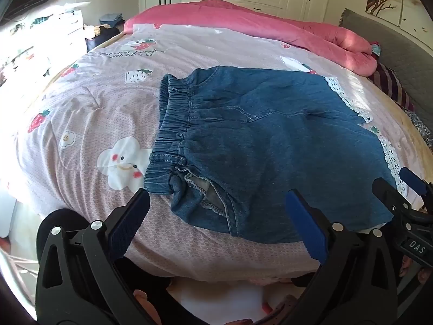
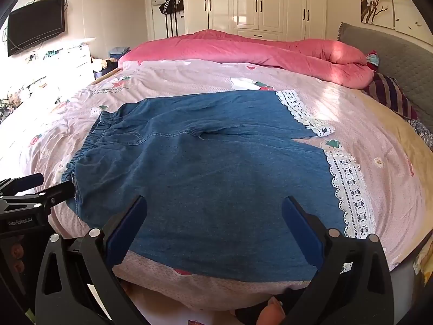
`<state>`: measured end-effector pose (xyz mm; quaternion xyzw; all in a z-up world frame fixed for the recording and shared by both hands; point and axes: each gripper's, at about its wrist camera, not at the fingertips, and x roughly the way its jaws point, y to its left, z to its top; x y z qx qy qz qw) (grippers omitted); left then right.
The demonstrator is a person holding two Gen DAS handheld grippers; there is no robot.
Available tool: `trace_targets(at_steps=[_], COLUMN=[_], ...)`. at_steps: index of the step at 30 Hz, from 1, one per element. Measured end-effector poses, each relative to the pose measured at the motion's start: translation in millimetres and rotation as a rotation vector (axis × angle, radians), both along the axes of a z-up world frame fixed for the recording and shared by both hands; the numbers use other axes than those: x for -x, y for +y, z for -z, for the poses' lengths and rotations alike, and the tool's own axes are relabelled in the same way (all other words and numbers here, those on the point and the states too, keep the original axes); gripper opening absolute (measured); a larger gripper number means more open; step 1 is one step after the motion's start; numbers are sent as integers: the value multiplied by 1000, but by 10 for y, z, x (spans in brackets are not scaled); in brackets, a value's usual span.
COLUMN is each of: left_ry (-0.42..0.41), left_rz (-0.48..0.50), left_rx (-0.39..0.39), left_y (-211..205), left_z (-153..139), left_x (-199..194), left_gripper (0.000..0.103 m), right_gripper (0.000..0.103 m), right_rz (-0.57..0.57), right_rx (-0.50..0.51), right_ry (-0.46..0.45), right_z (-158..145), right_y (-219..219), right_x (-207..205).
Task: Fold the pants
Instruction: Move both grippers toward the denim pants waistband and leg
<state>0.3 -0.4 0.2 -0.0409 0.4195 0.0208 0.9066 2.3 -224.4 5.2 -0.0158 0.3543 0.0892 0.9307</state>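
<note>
Blue denim pants point(image 1: 259, 146) with an elastic waistband point(image 1: 170, 135) and white lace hems point(image 1: 349, 100) lie spread flat on the bed. They also show in the right wrist view point(image 2: 211, 168), waistband to the left, lace hems point(image 2: 349, 189) to the right. My left gripper point(image 1: 216, 216) is open, its fingers just above the near waistband corner, holding nothing. My right gripper point(image 2: 213, 222) is open above the near edge of the pants, holding nothing. The right gripper shows at the right edge of the left wrist view point(image 1: 400, 187), and the left gripper at the left edge of the right wrist view point(image 2: 40, 187).
The bed has a pink patterned sheet point(image 1: 81, 124) with strawberries. A rolled pink quilt point(image 2: 243, 51) lies across the far side. A grey headboard point(image 2: 392, 54) and striped pillow point(image 2: 389, 94) are at right. White wardrobes point(image 2: 257, 2) and a wall television point(image 2: 35, 32) stand beyond.
</note>
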Motion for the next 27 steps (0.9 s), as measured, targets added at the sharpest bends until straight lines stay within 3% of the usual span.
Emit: trace_targets(at_steps=[27], left_ry=[-32], left_rz=[10], left_rx=[-6], left_y=[-9], left_z=[-83], left_x=[-3], left_gripper=[94], right_gripper=[99], right_rz=[-1], right_rx=[24], right_ry=[-19], right_z=[-55], right_y=[40], right_x=[-12])
